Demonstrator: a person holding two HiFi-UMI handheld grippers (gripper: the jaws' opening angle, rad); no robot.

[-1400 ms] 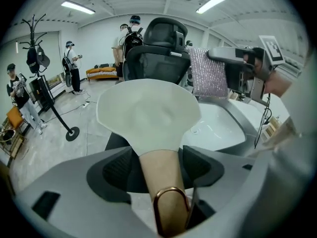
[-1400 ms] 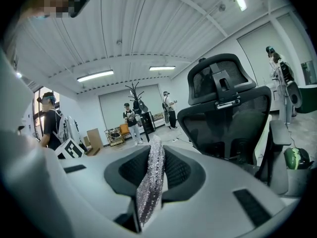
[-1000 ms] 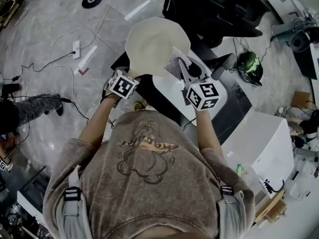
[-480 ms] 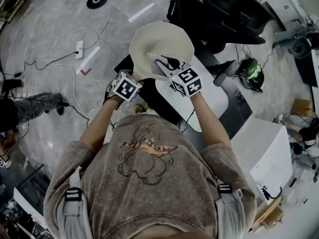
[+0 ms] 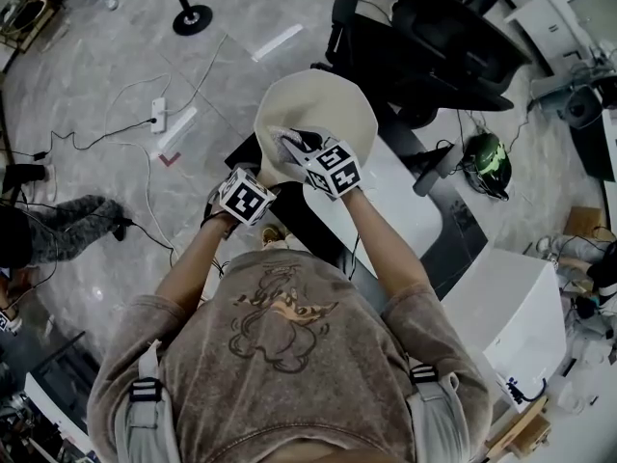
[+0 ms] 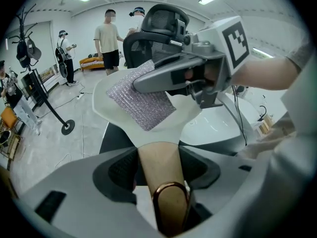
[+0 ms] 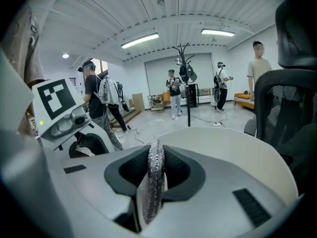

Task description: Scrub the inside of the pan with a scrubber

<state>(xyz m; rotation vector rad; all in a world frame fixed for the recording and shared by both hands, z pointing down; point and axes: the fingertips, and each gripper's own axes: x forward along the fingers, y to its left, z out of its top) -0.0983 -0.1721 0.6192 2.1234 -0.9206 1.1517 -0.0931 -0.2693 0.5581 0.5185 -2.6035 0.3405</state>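
In the head view, the left gripper (image 5: 258,179) sits just left of centre, its jaws clamped narrow on the wooden handle (image 6: 159,163) of a cream pan (image 5: 323,99). A copper hanging loop (image 6: 171,202) at the handle's end lies between the jaws in the left gripper view. The pan is held up off any surface in the upper middle of the frame, above the grey floor and the edge of a white table (image 5: 410,201). Right of the handle, the right gripper (image 5: 297,147) reaches into the pan, jaws pinched on a silvery mesh scrubber (image 6: 141,103) that lies flat against the pan's inner face. A black office chair (image 5: 453,37) stands at upper right.
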